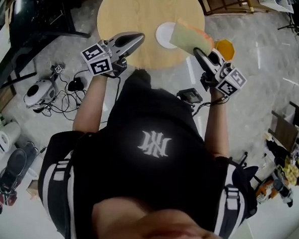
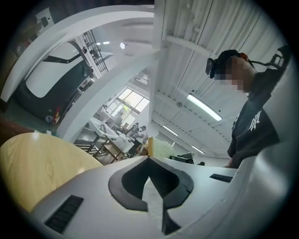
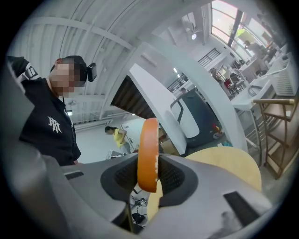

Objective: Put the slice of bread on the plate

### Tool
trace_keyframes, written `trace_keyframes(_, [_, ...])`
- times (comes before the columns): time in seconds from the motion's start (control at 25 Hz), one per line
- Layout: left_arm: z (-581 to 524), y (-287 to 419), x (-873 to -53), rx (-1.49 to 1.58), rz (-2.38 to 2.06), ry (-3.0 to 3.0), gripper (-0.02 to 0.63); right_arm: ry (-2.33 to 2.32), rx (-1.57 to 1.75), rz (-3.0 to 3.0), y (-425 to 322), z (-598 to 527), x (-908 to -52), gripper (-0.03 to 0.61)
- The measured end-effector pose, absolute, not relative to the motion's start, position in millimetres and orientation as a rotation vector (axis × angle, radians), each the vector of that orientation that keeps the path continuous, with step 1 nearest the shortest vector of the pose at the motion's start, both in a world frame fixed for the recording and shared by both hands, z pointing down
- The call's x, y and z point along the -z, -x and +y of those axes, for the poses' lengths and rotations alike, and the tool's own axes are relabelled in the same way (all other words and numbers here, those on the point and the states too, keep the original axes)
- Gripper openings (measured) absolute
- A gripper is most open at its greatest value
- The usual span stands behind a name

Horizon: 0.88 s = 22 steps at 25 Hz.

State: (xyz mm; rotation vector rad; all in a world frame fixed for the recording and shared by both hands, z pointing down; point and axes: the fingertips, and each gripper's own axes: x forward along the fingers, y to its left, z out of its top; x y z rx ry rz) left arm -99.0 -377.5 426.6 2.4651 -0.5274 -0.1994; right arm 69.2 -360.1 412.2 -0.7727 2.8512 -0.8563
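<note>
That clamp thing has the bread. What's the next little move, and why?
Probably ease the right hand-held gripper a bit more over the plate, then lower it. Its jaws pinch the bread by one edge, and in the head view the slice overlaps only the plate's right rim, so letting go here might leave it half on the table.

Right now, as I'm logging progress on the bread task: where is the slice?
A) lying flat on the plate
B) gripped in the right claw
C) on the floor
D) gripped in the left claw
B: the right claw is closed on the slice of bread, which is held edge-on between its pads and is not lying on the plate.
</note>
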Motion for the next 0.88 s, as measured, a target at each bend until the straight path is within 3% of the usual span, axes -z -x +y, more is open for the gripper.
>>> trace_keyframes(0.4, [-388,80,-472,0.204,-0.414,-2.327,0.006,0.868,1.043,2.794,-72,-381,-447,0.097])
trace_keyframes(0.88, [-399,65,-498,0.135,-0.607,-2.335,0.005,0.632,1.222,2.790,-75,-399,-498,0.097])
